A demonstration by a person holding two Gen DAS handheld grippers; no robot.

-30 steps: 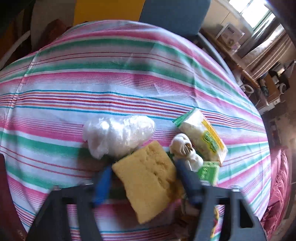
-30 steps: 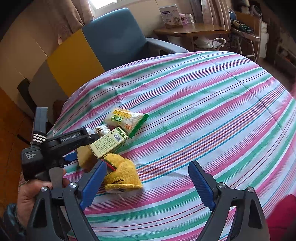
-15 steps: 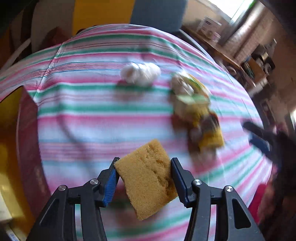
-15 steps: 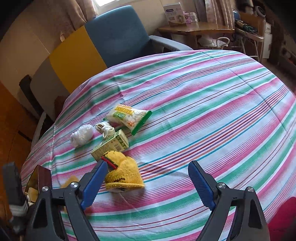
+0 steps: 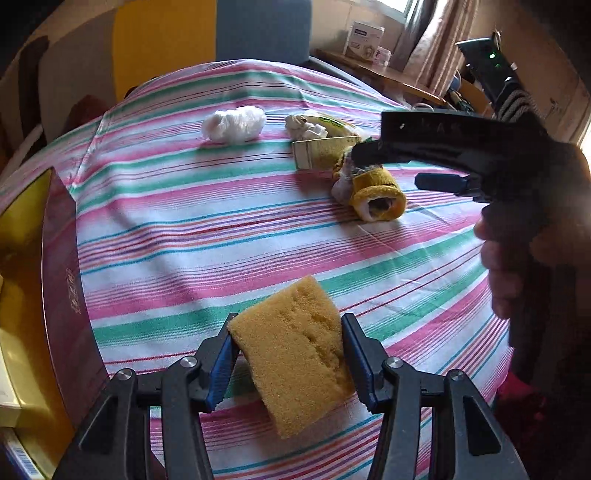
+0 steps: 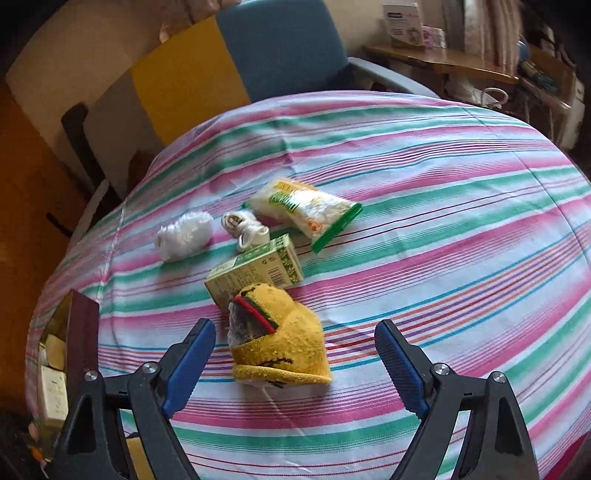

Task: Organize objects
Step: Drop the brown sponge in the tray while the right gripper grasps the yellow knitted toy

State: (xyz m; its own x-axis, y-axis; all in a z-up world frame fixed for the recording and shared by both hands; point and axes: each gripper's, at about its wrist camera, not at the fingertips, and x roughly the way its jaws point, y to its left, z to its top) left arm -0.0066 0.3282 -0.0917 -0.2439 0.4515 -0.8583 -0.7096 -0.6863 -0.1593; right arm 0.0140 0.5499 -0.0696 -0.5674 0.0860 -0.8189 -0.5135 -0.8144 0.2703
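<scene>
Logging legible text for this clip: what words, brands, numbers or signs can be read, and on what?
None can be quoted.
Green carton: print and barcode, too small.
Snack bag: green logo, blurred.
Dark red box: gold marks, unreadable.
White box on side table: blurred.
Right gripper: faint embossing, illegible.

the desk (image 6: 424, 192) was covered by a cloth striped in pink, green, white and blue, creased and lit softly from the far side. behind it stood a blue armchair (image 6: 284, 48) with a grey armrest, and beside that a yellow panel (image 6: 188, 81) against a pale beige wall (image 6: 74, 55). a dark chair (image 6: 79, 147) sat at the left near orange-brown woodwork. at the far right a wooden side table (image 6: 443, 62) carried a white box (image 6: 402, 20), with striped curtains (image 5: 432, 40) hanging behind it and daylight showing at the window (image 5: 406, 5) above. clutter filled the dim right corner.
</scene>
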